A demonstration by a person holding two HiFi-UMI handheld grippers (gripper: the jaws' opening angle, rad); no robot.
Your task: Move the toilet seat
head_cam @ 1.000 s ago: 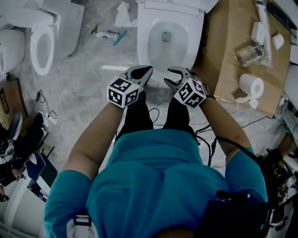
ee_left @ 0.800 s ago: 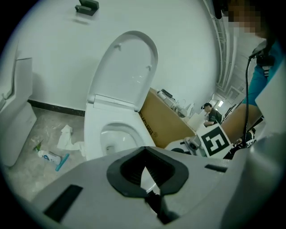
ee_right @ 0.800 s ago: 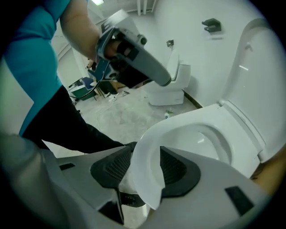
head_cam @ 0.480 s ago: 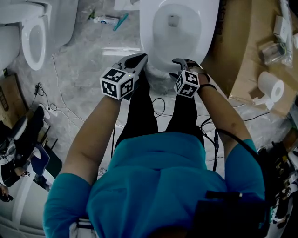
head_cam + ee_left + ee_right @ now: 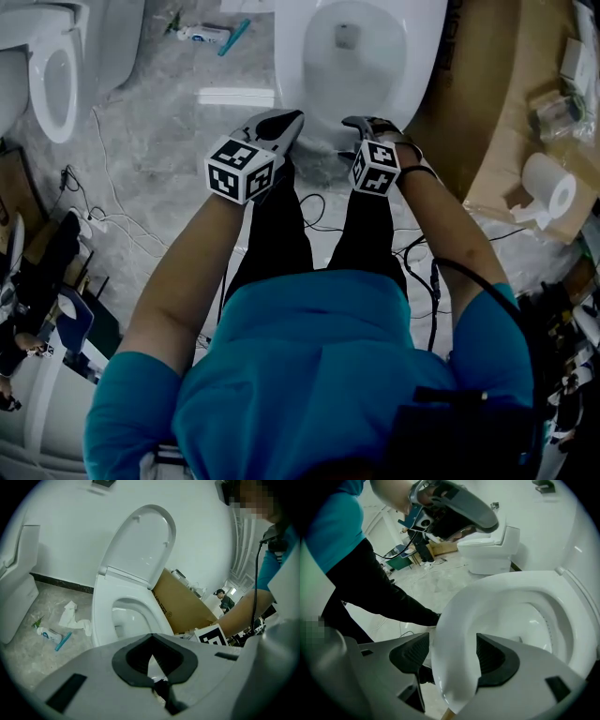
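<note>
The right tool (image 5: 454,659), whose jaws have just been opening and stand wide apart, straddles the front rim of the toilet seat (image 5: 487,592) without pinching it, the left tool (image 5: 284,124) is closed and empty near that rim, and farther back the lid (image 5: 140,545) stands raised.

left tool (image 5: 286,122): jaws together, angled down | right tool (image 5: 452,657): jaws just opened wide, toilet rim (image 5: 457,616) between

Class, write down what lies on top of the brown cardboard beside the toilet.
On the cardboard: a paper roll, a clear plastic packet and a small white box. What lies beneath is covered.
</note>
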